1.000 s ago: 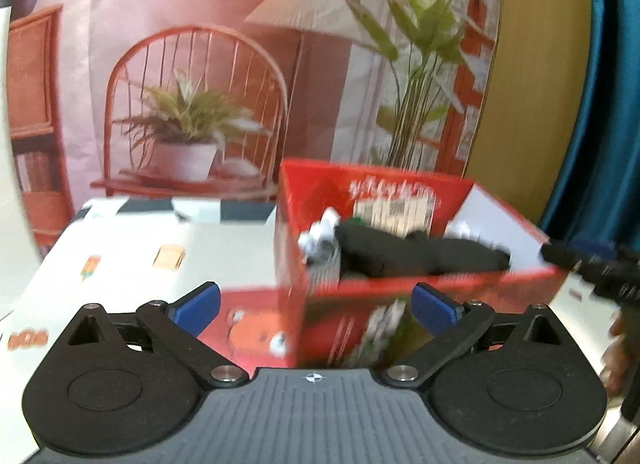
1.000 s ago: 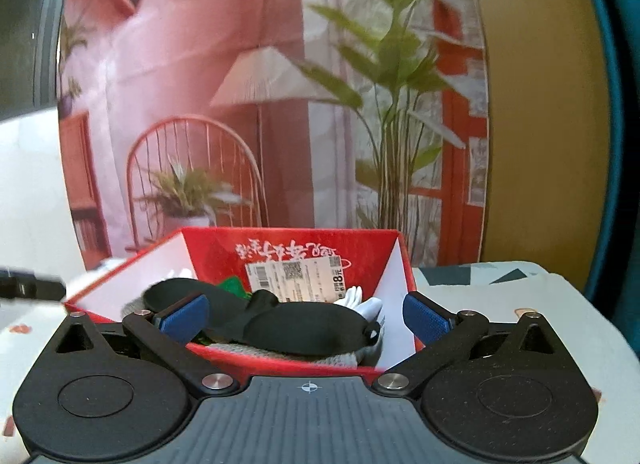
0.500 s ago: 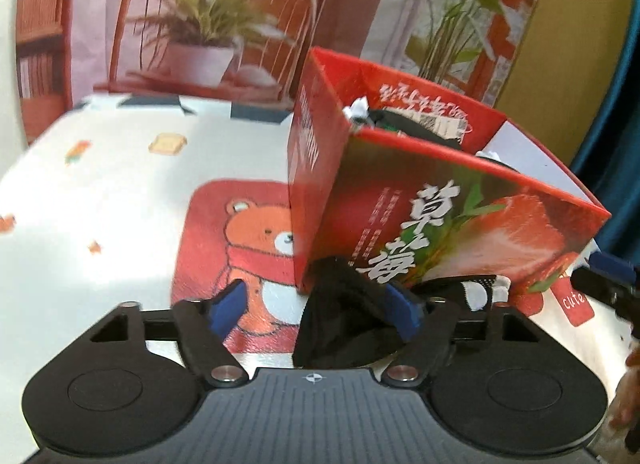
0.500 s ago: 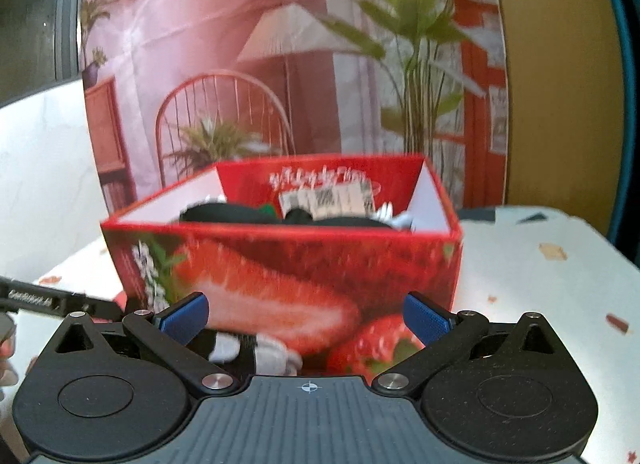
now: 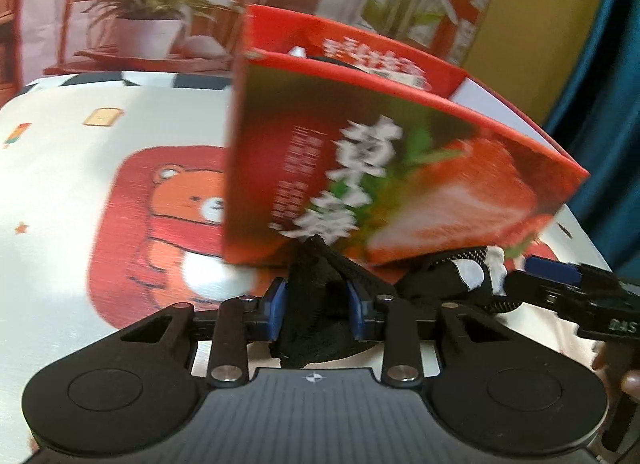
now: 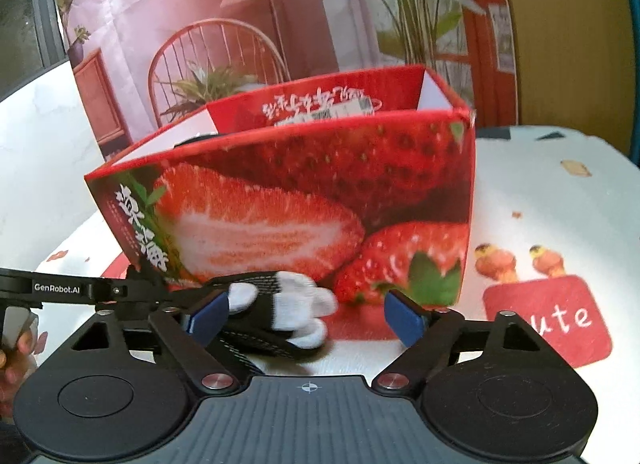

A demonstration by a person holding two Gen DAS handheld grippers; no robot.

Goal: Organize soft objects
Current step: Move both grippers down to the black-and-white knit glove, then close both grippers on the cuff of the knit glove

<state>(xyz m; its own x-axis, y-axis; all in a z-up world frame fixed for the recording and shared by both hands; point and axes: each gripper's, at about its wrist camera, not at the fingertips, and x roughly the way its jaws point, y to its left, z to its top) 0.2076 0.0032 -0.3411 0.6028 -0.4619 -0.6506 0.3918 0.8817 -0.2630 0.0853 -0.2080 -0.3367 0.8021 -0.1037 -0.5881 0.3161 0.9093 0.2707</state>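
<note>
Black fabric [image 5: 316, 304] bunches between the blue pads of the left gripper [image 5: 316, 310] at lower centre, jaws narrow and closing on it. In the right wrist view, the right gripper [image 6: 308, 314] stands wide but closing, a black glove with white fingertips [image 6: 280, 304] lying by its left pad. Beyond both, mid-frame, stands the red strawberry box [image 6: 304, 192] on a bear-print tablecloth [image 5: 160, 204].
</note>
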